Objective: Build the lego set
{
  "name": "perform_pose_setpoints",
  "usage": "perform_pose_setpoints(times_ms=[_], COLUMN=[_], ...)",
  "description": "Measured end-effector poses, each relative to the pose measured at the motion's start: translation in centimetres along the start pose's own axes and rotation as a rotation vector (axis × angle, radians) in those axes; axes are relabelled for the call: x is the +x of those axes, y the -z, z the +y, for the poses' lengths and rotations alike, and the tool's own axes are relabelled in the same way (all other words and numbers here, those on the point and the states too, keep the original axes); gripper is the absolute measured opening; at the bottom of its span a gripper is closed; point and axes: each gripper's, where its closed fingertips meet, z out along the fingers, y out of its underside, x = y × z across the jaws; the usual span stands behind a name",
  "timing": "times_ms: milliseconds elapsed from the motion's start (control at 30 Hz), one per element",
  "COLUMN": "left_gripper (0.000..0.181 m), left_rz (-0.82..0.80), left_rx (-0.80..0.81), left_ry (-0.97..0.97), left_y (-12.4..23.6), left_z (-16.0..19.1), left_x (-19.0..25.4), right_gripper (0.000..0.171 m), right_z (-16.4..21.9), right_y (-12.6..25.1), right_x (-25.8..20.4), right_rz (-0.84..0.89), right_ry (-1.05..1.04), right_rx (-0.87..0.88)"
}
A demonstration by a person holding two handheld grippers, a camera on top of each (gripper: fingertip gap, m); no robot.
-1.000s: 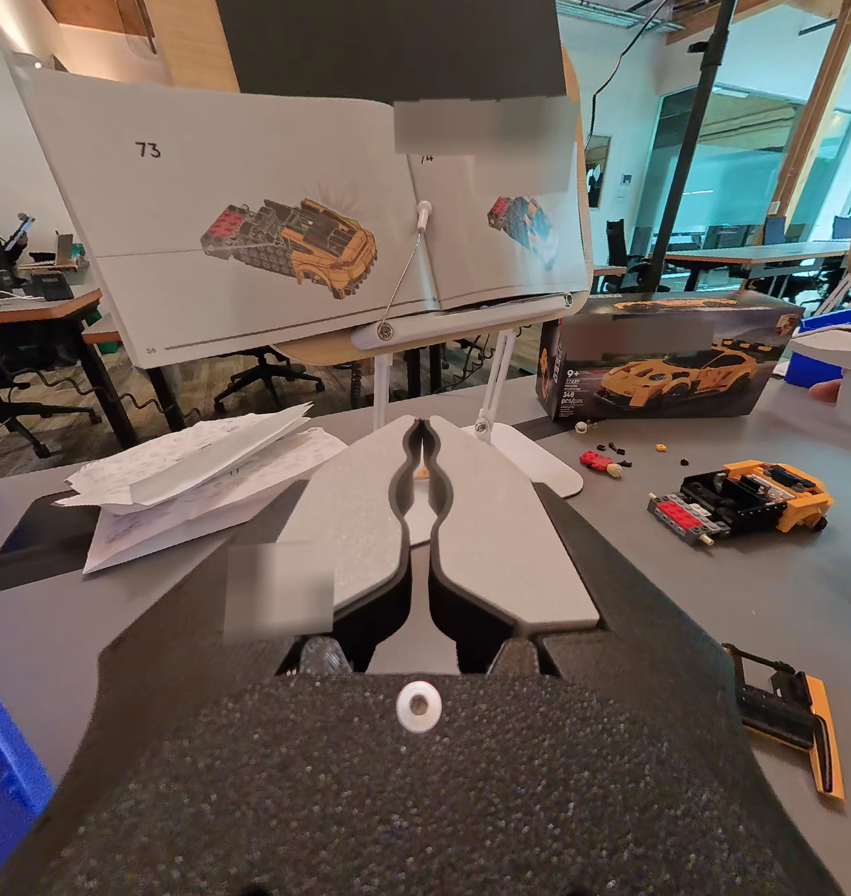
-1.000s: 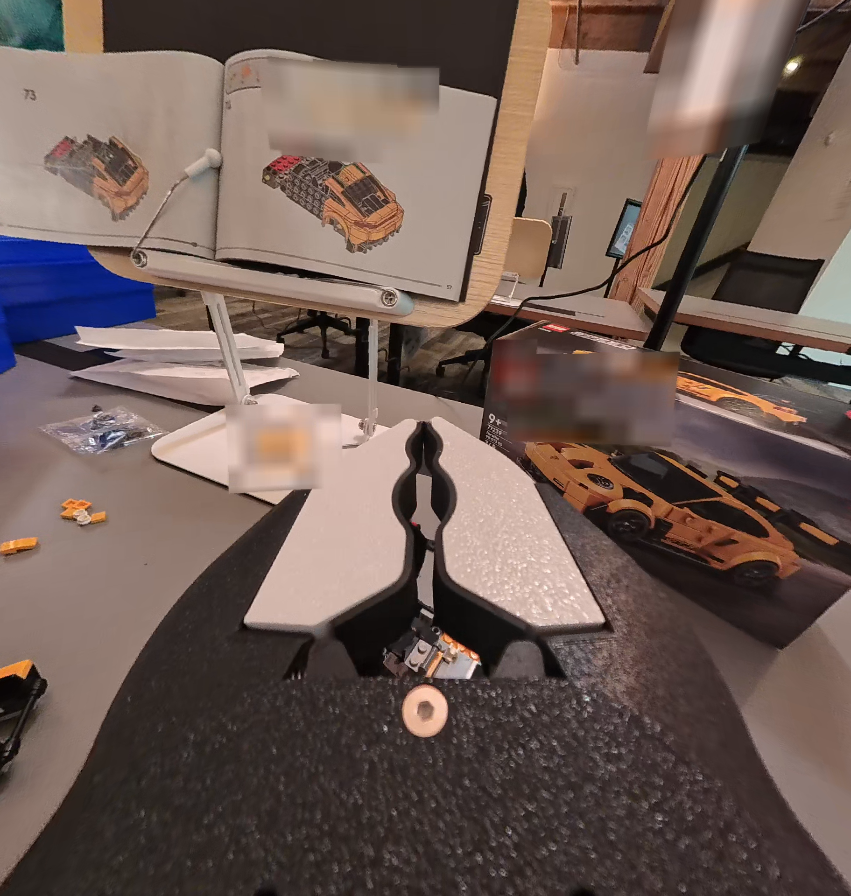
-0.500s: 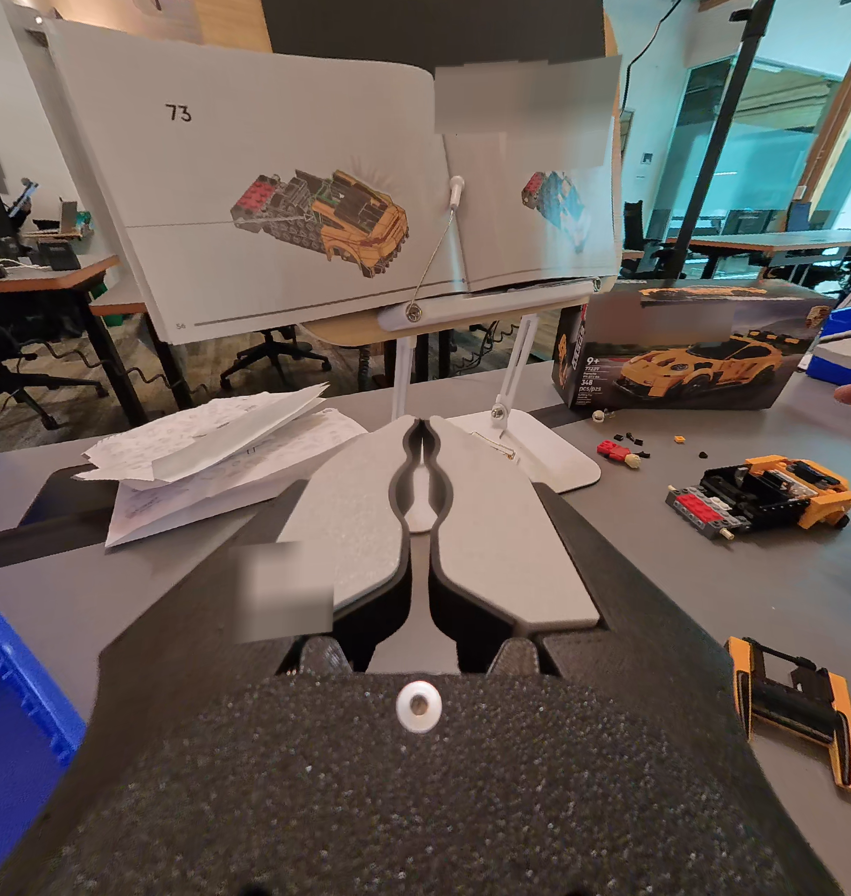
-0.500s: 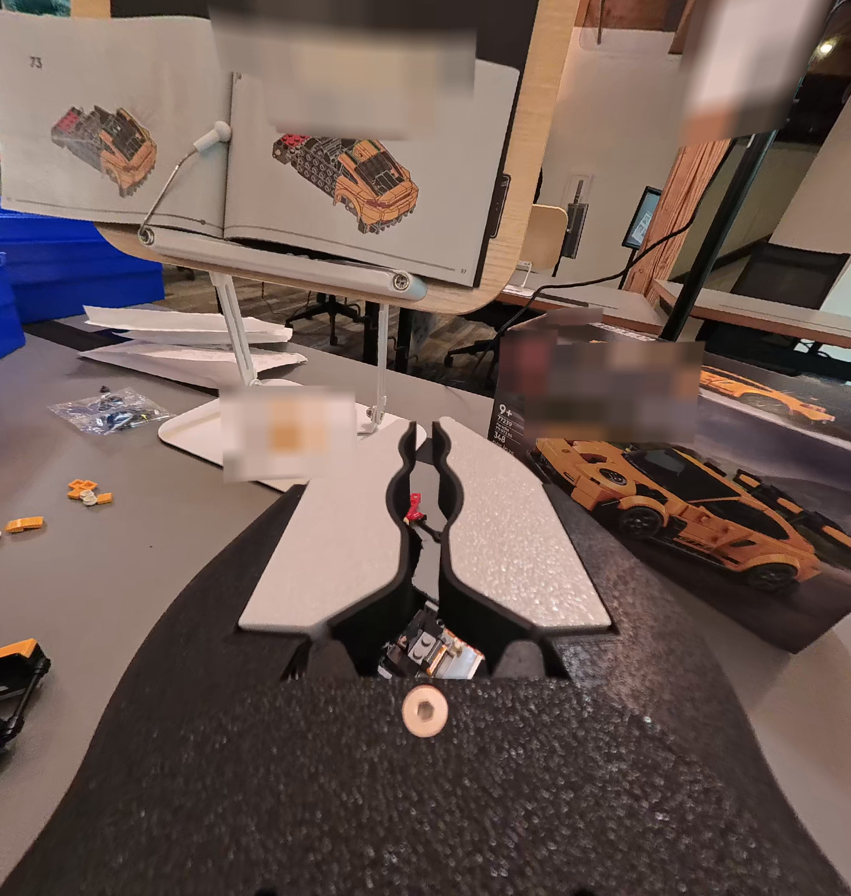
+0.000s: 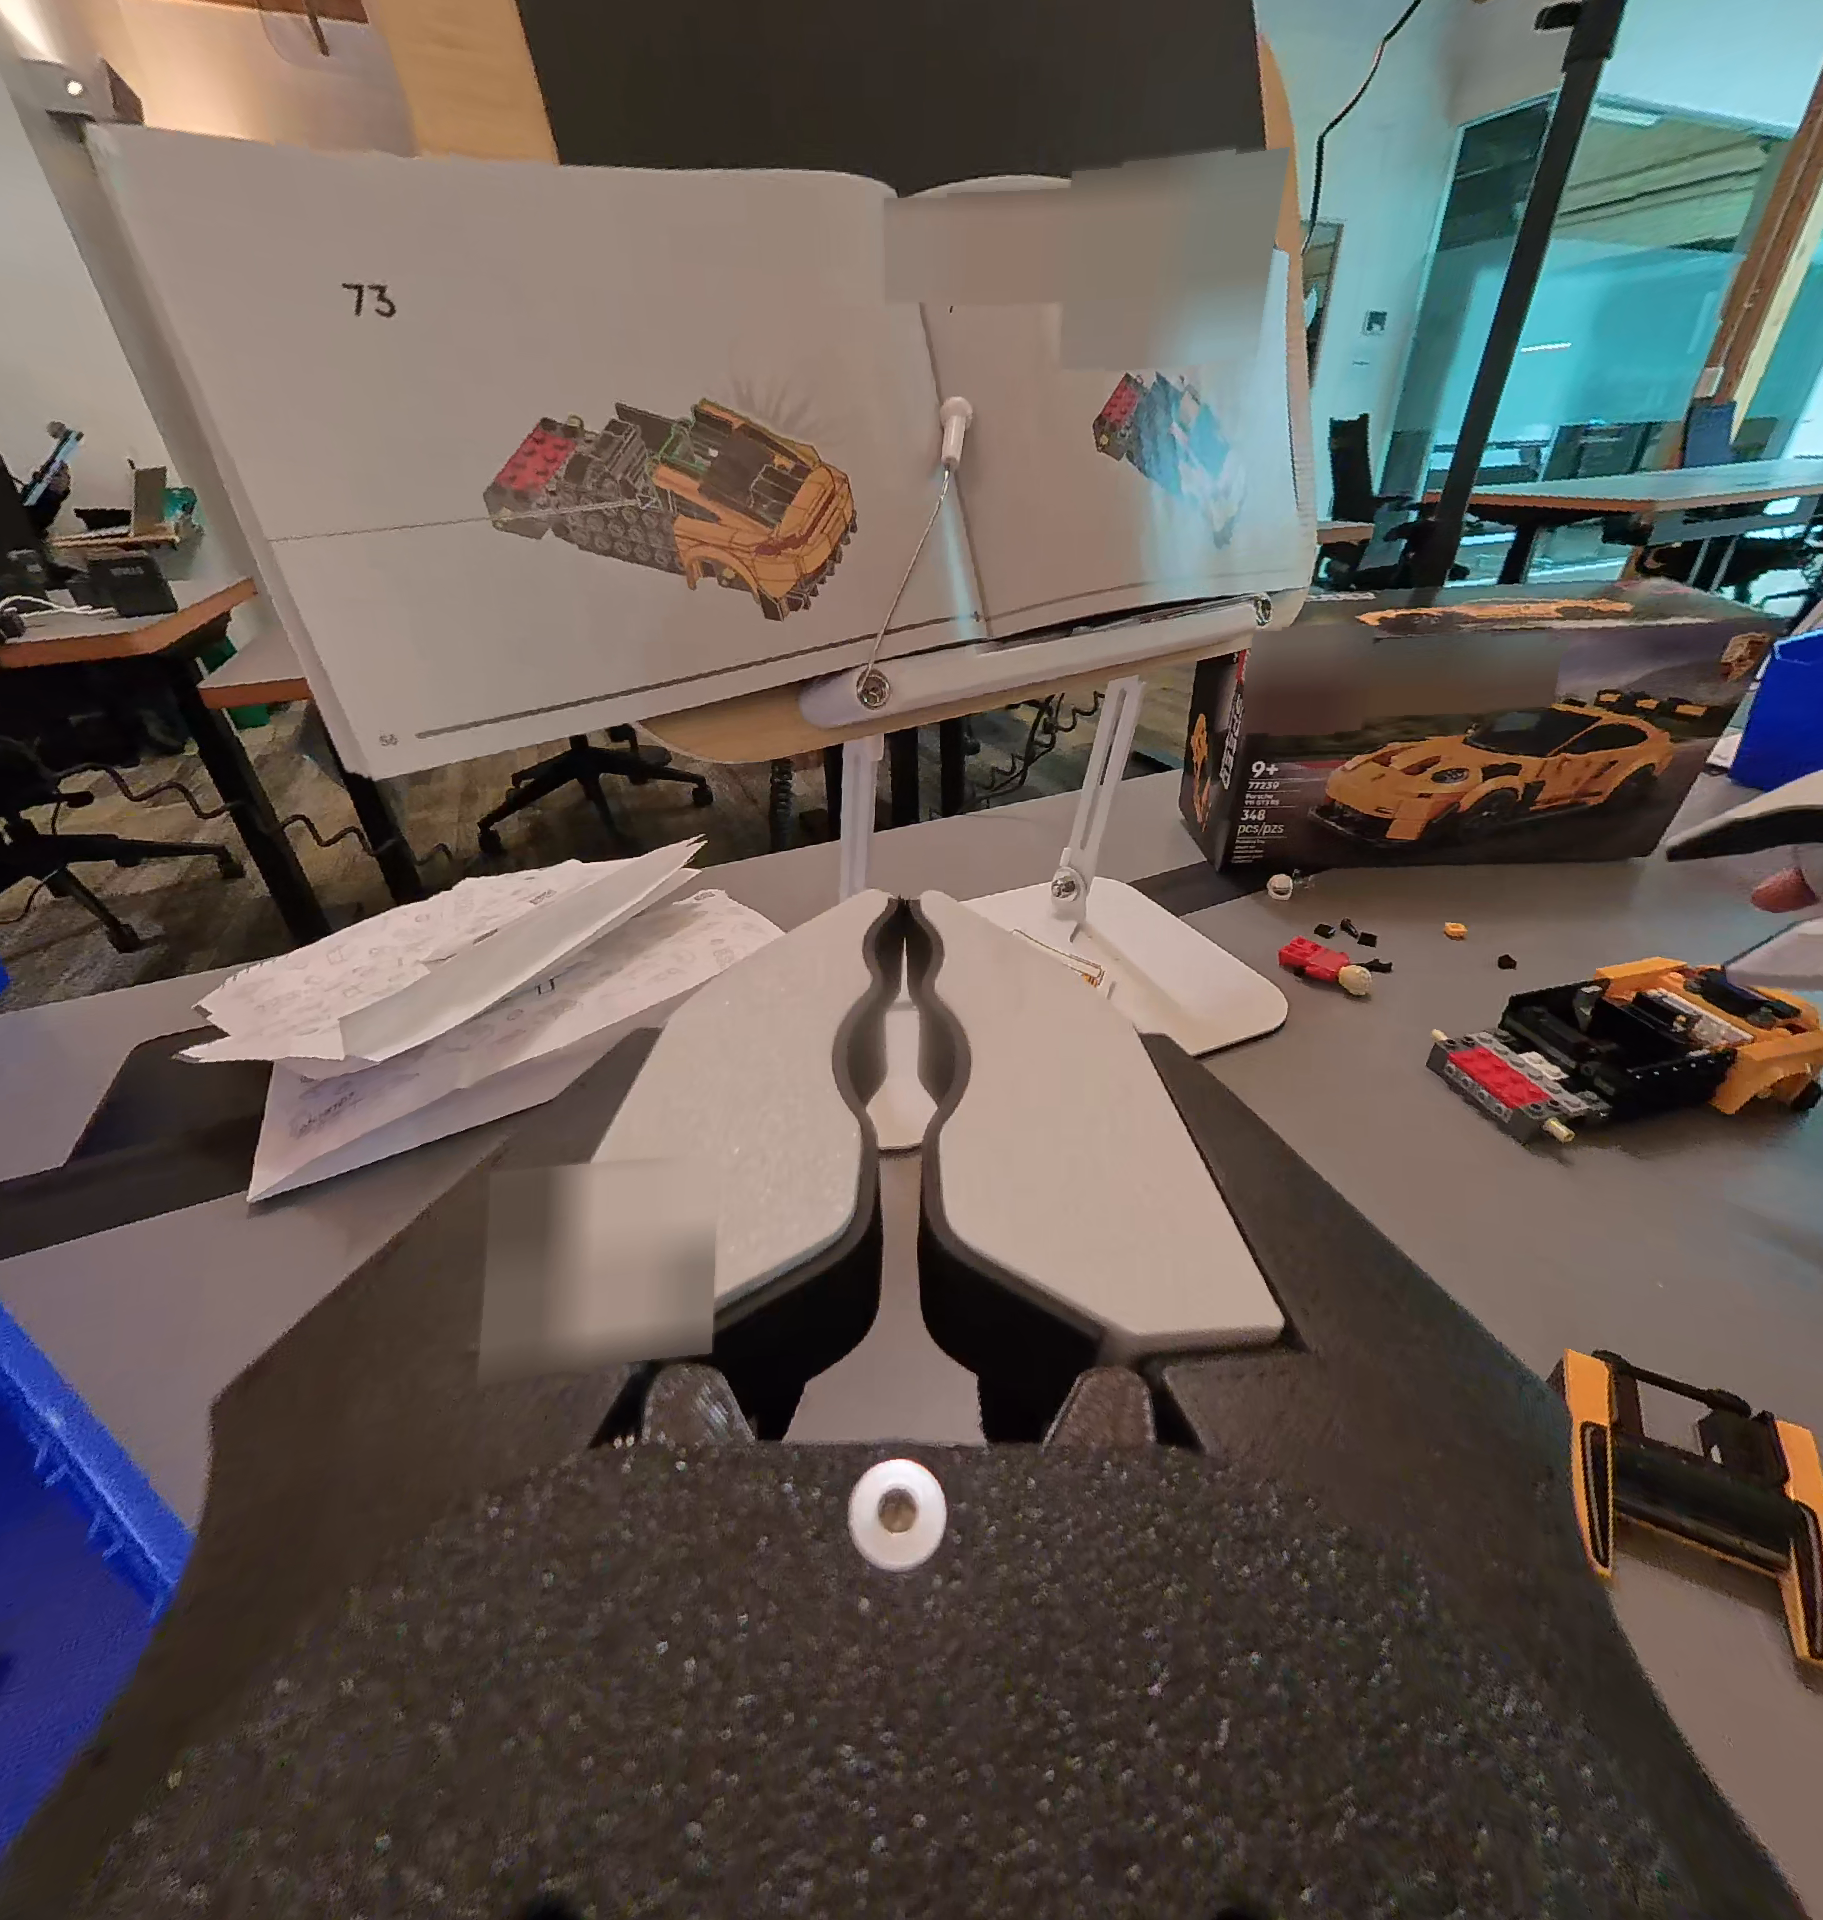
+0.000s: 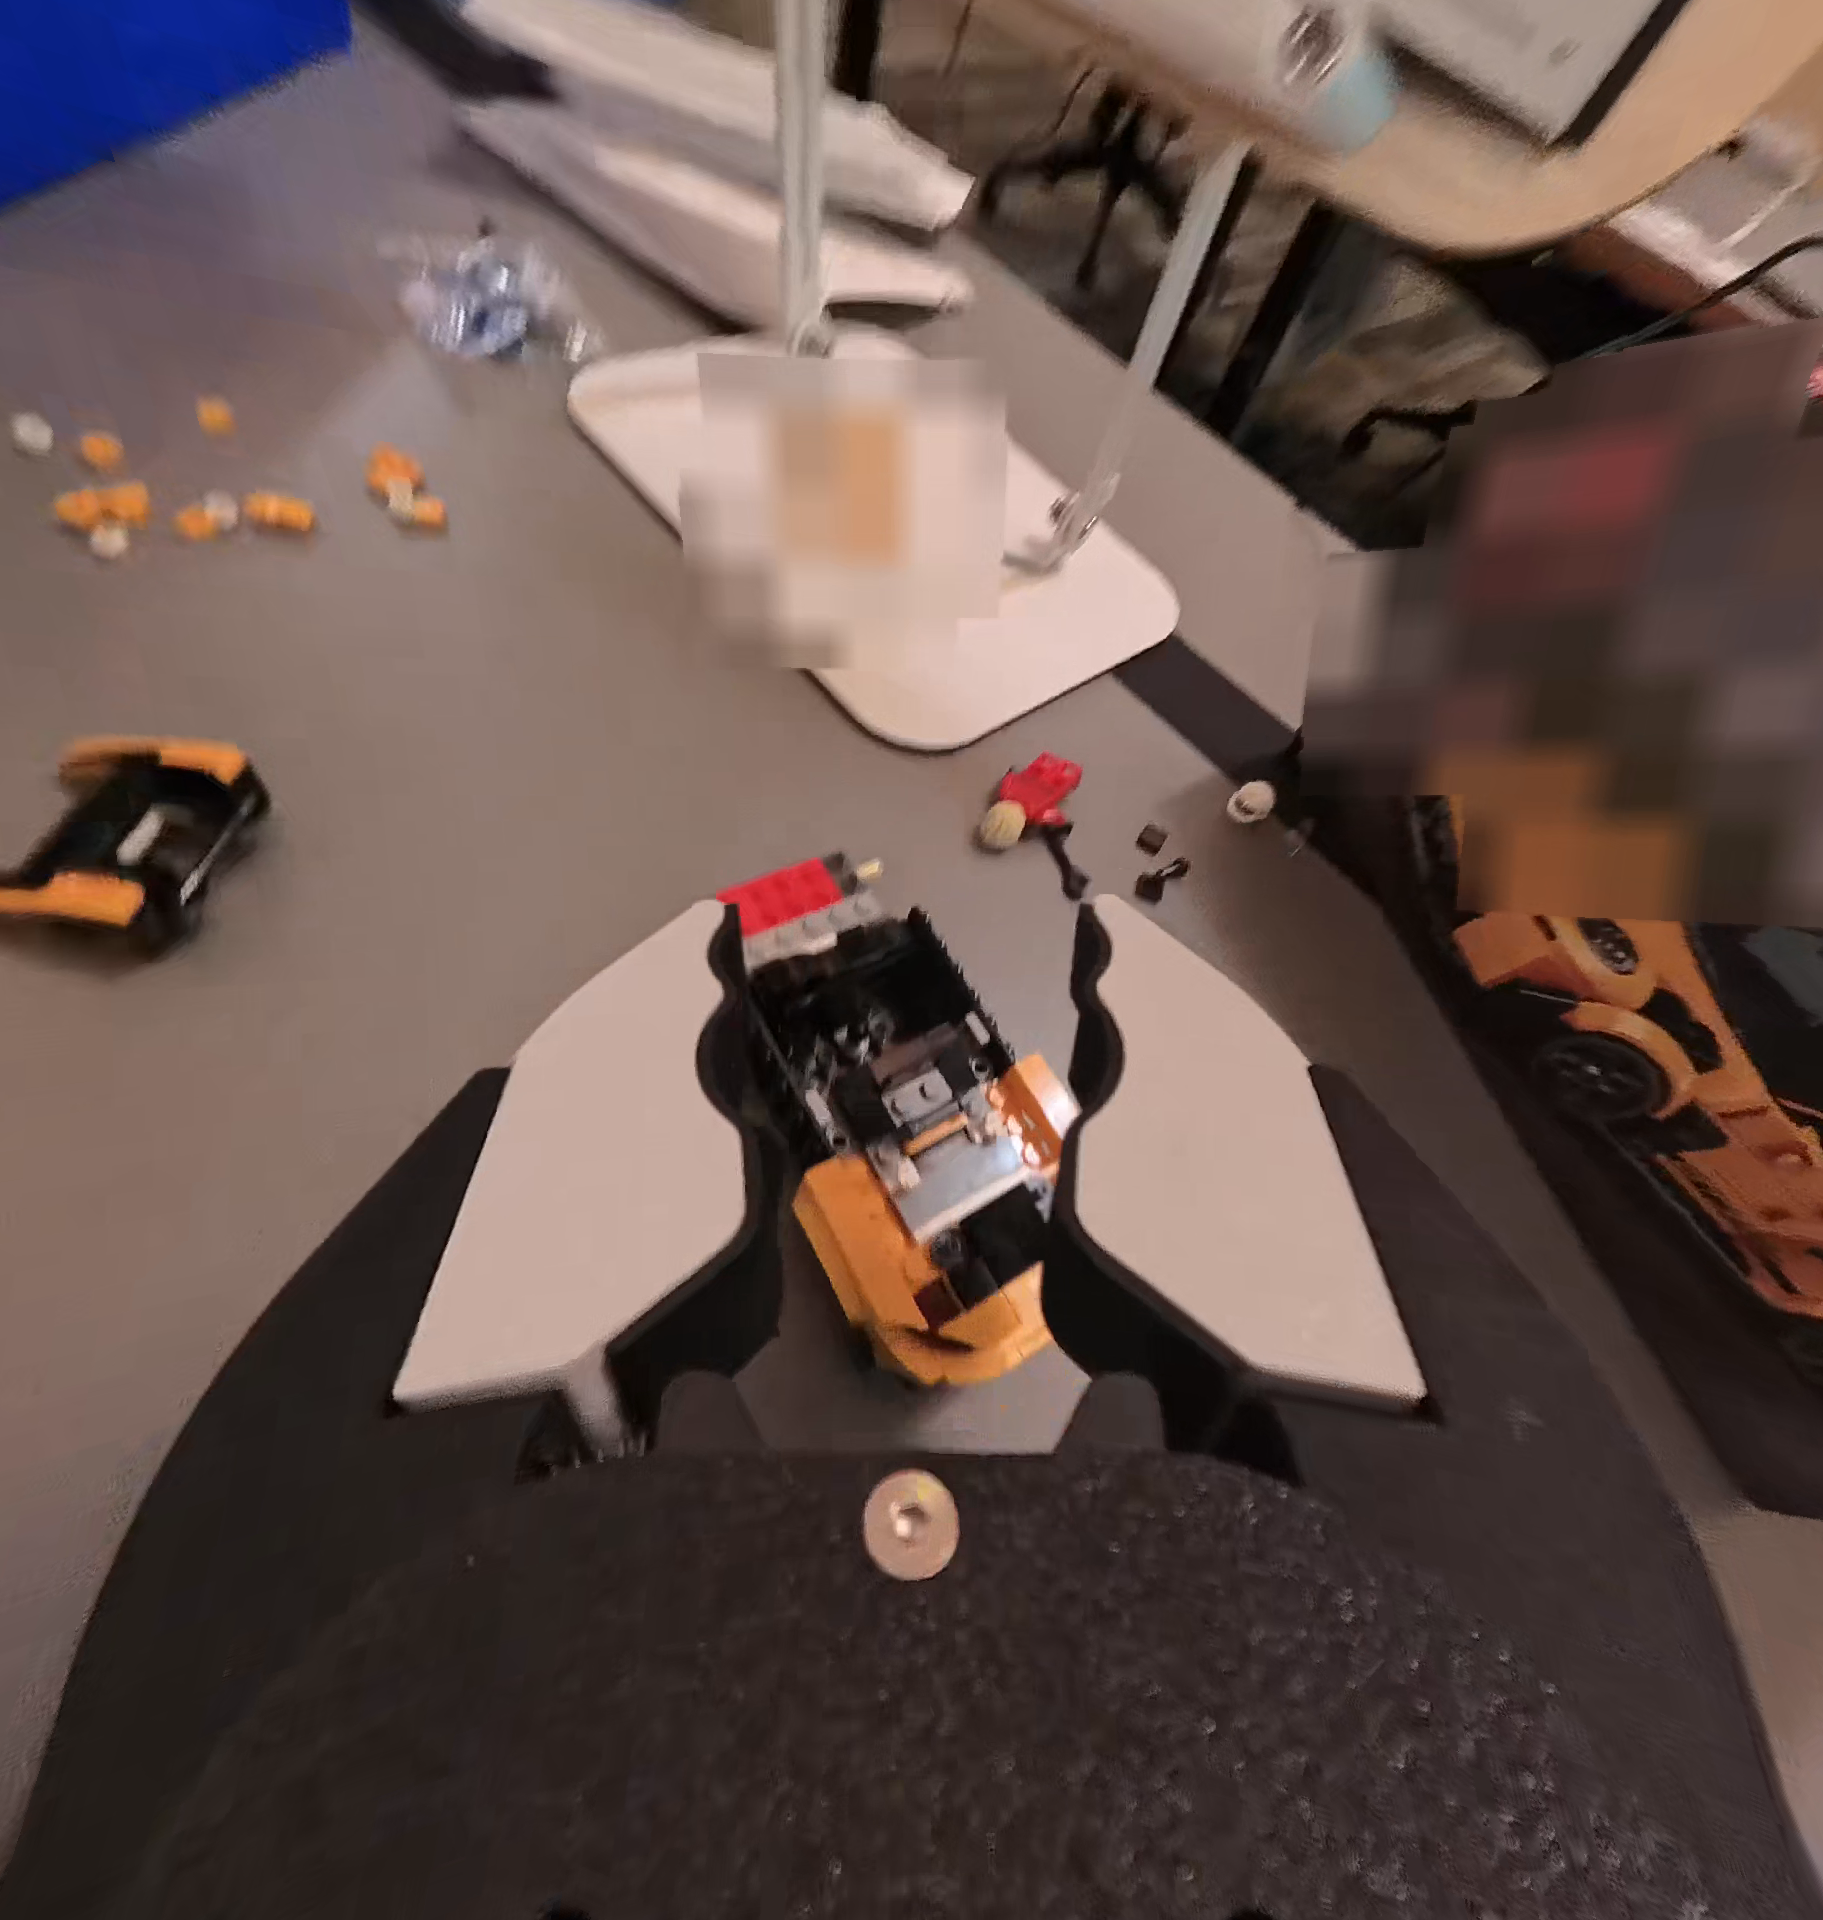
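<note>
The partly built orange and black lego car (image 6: 886, 1122) lies on the grey table, red plate end pointing away. My right gripper (image 6: 907, 912) is open and tilted down over it, one jaw on each side of the car, not closed on it. In the left wrist view the car (image 5: 1634, 1049) sits to the right, with the right gripper's fingers (image 5: 1811, 956) just above it. My left gripper (image 5: 902, 914) is shut and empty, held above the table facing the open instruction booklet (image 5: 595, 468) on its stand. A black and orange sub-assembly (image 5: 1696, 1496) lies apart from the car; it also shows in the right wrist view (image 6: 128, 831).
The stand's white base (image 6: 1073, 644) is just beyond the car. A red minifigure (image 6: 1026, 805) and small black bits lie near it. Loose orange pieces (image 6: 211, 499) and a plastic bag (image 6: 481, 291) lie far left. The lego box (image 5: 1458, 758), paper bags (image 5: 450, 987) and a blue bin (image 5: 34, 1455) border the table. My hands' fingertips stand some 30 cm from each other.
My right gripper has opened and tipped down from facing the booklet to straddle the car. My left gripper stays shut; its view has shifted slightly.
</note>
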Motion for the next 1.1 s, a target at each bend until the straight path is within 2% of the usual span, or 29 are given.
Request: perform_pose_setpoints(times_ms=[367,467,500,600,767,900,1033,1100], left_gripper=[0.0,0.0,0.0,0.0,0.0,0.0,0.0,0.0], left_rz=[0.035,0.042,0.044,0.052,0.059,0.069,0.076,0.082], left_rx=[-0.037,-0.051,-0.054,-0.055,-0.051,-0.06,-0.068,-0.069], left_ry=[0.014,0.001,-0.001,0.004,0.005,0.0,-0.01,-0.005], left_y=[-0.4,-0.6,-0.6,-0.6,-0.7,-0.8,-0.7,-0.7], left_z=[1.0,1.4,1.5,1.5,1.4,1.6,1.8,1.8], left_x=[0.3,0.5,0.6,0.7,0.8,1.2,1.5,1.6], right_gripper=[0.077,0.069,0.063,0.062,0.062,0.063,0.064,0.068], right_z=[5.6,6.7,6.9,6.8,6.8,7.0,6.8,5.3], right_y=[-2.0,-2.5,-2.7,-2.5,-0.4,-0.1,-0.2,0.0], right_x=[-0.5,-0.9,-1.0,-1.7,-5.0,-6.1,-5.8,-6.1], right_rz=[-0.399,-0.47,-0.481,-0.525,-0.627,-0.651,-0.611,-0.589], right_ry=[0.323,0.363,0.381,0.448,0.705,0.902,0.909,0.829], right_rx=[-0.621,-0.716,-0.733,-0.75,-0.791,-0.817,-0.842,-0.766])
